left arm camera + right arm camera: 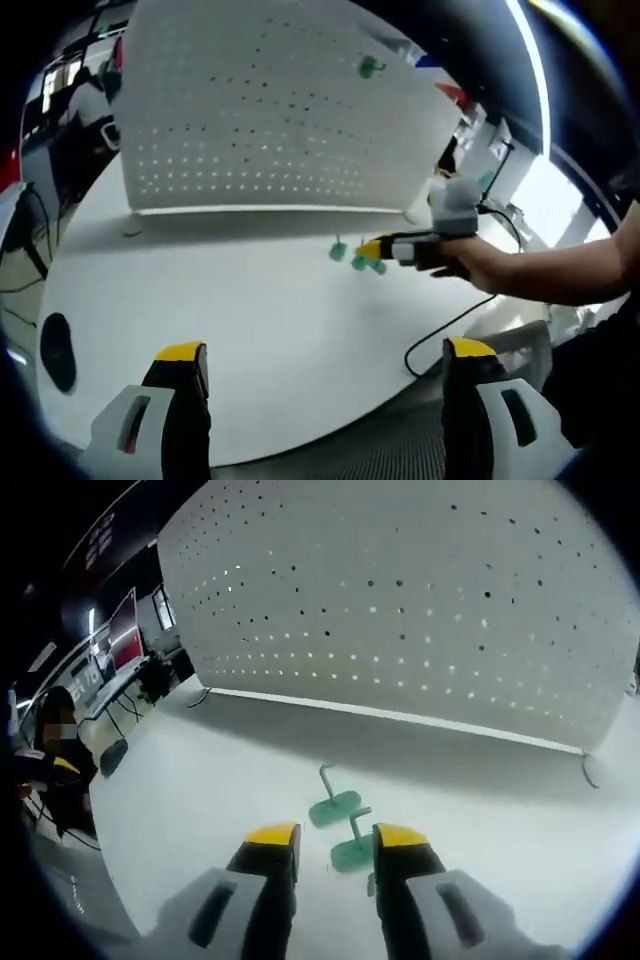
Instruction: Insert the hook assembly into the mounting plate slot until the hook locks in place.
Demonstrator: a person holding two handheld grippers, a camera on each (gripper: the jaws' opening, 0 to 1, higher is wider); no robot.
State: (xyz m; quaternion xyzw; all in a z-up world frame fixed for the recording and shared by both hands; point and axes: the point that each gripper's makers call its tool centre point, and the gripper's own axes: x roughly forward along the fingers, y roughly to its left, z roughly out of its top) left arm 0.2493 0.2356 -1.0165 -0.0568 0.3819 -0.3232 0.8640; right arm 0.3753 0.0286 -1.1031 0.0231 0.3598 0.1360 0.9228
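Note:
A white pegboard (pixel 280 100) (pixel 420 600) stands upright at the back of the white table (pixel 250 300). One green hook (pixel 371 67) hangs high on the board. Two more green hooks lie on the table in front of it (pixel 338 252) (pixel 368 266). In the right gripper view they are the farther hook (pixel 335 807) and the nearer hook (pixel 352 852). My right gripper (pixel 336 838) (pixel 372 250) is low over them, open, with the nearer hook lying between its yellow tips. My left gripper (pixel 325 350) is held back near the table's front edge, jaws wide apart and holding nothing.
A black cable (pixel 430 340) curls over the table's right edge. A dark oval object (pixel 57 350) lies at the table's left. A person (pixel 55 750) sits beyond the table's left side, with desks and monitors behind.

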